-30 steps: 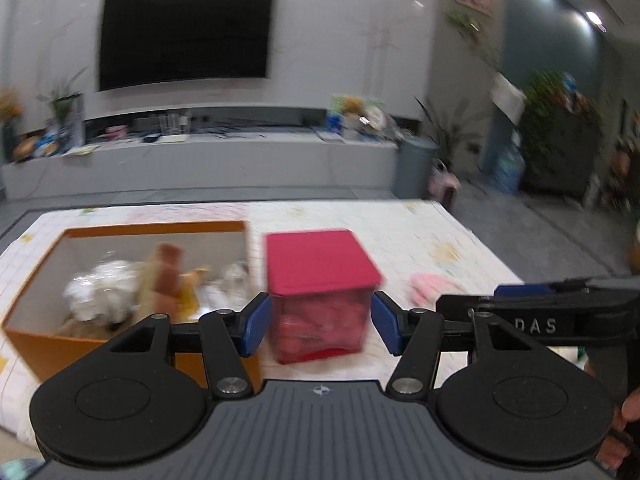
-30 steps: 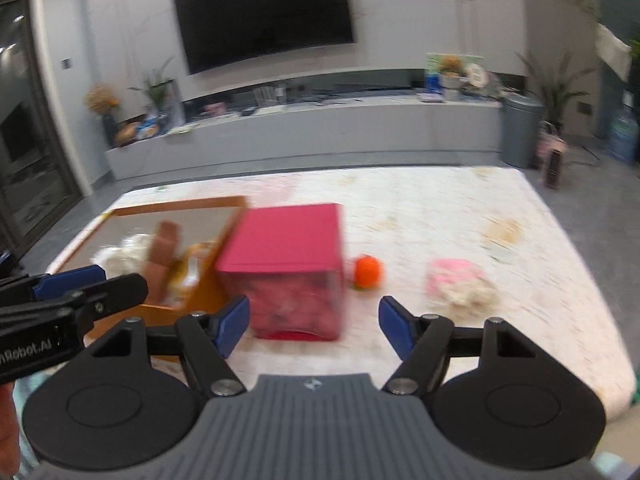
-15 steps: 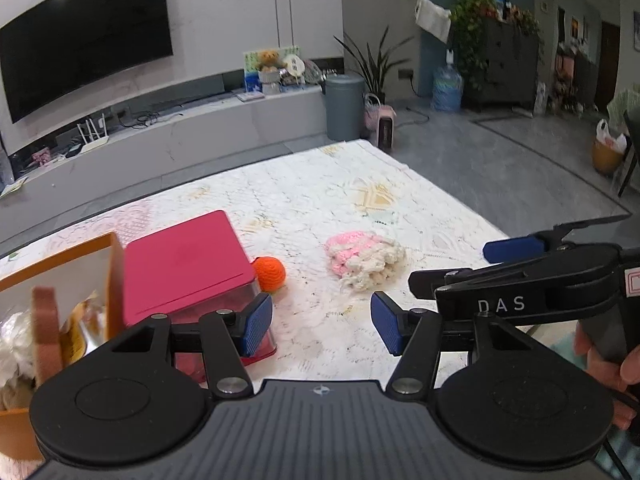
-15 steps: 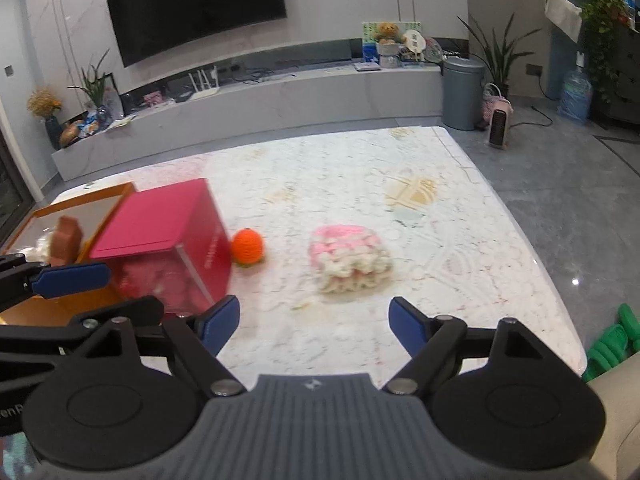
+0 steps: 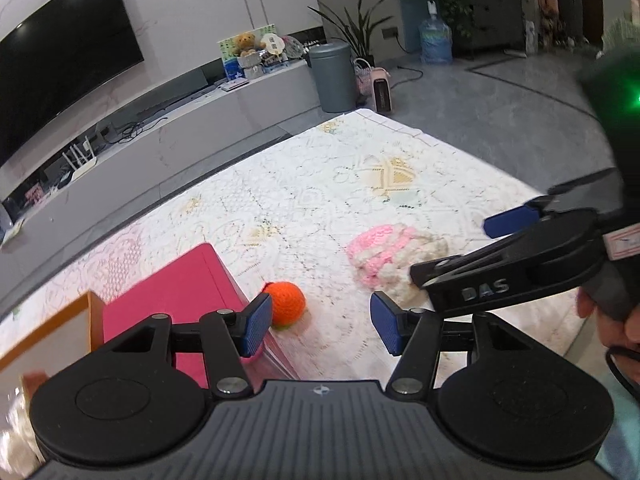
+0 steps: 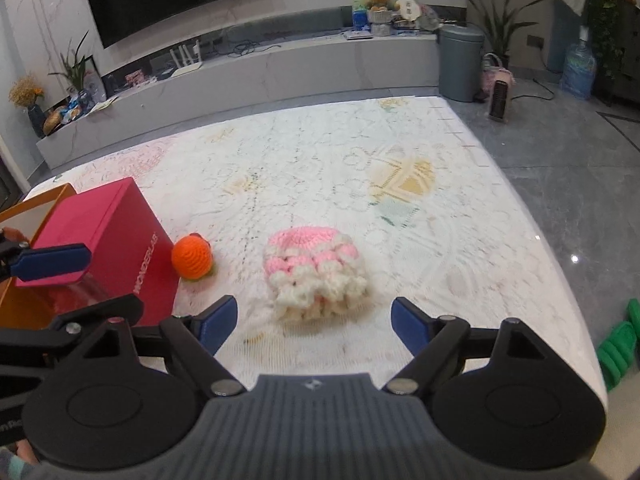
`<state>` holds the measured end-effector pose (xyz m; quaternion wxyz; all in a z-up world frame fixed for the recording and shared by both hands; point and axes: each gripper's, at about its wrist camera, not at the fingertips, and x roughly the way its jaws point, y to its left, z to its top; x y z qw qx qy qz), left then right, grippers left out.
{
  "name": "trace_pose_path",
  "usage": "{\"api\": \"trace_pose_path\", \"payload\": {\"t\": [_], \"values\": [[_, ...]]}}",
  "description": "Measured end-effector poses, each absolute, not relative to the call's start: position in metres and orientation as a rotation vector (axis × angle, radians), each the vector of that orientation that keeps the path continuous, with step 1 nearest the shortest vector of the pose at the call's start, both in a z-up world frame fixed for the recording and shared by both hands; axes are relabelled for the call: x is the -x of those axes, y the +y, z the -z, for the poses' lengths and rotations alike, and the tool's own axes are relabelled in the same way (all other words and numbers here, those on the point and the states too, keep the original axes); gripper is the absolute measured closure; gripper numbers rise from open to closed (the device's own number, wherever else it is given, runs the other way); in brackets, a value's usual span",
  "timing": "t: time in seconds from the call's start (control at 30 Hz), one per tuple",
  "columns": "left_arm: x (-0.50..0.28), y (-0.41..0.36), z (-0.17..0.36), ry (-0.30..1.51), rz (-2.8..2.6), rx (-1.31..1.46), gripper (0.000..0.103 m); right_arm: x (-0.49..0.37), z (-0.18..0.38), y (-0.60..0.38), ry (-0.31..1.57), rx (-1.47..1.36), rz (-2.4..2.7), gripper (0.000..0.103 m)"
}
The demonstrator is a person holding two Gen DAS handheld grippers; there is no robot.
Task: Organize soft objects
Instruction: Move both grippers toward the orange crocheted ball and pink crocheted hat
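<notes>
An orange crocheted ball (image 5: 286,304) lies on the tablecloth against the side of a pink-lidded clear box (image 5: 172,296). My left gripper (image 5: 322,326) hovers open just right of the ball, with nothing between its pads. A pink and white crocheted hat (image 6: 316,272) lies in the middle of the cloth. My right gripper (image 6: 313,322) is open and wide just in front of the hat, not touching it. In the right wrist view the ball (image 6: 192,257) sits left of the hat, beside the pink box (image 6: 100,224).
An open orange box (image 5: 52,336) stands left of the pink box. The lace-covered table (image 6: 360,152) ends at the right, with grey floor and green items (image 6: 616,344) below. A grey bin (image 6: 460,64) and a long TV bench stand beyond.
Both views have swung right, from the boxes to the ball and the hat, and come lower over the table. The right jaws stand wider than before.
</notes>
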<state>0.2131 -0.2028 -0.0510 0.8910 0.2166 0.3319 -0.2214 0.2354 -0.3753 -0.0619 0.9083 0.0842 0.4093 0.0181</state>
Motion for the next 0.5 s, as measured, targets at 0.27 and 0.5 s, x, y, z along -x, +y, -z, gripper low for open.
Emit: {"api": "trace_pose_path", "payload": {"t": [0.27,0.5], "values": [[-0.241,-0.210,0.053,0.692,0.493,-0.520,0.036,-0.284,0.090,-0.361,0.889,-0.069,-0.064,0.012],[-0.258,-0.218,0.062,0.707,0.534,-0.590,0.037,-0.314,0.108,-0.369,0.940,-0.119,-0.081,0.019]]}}
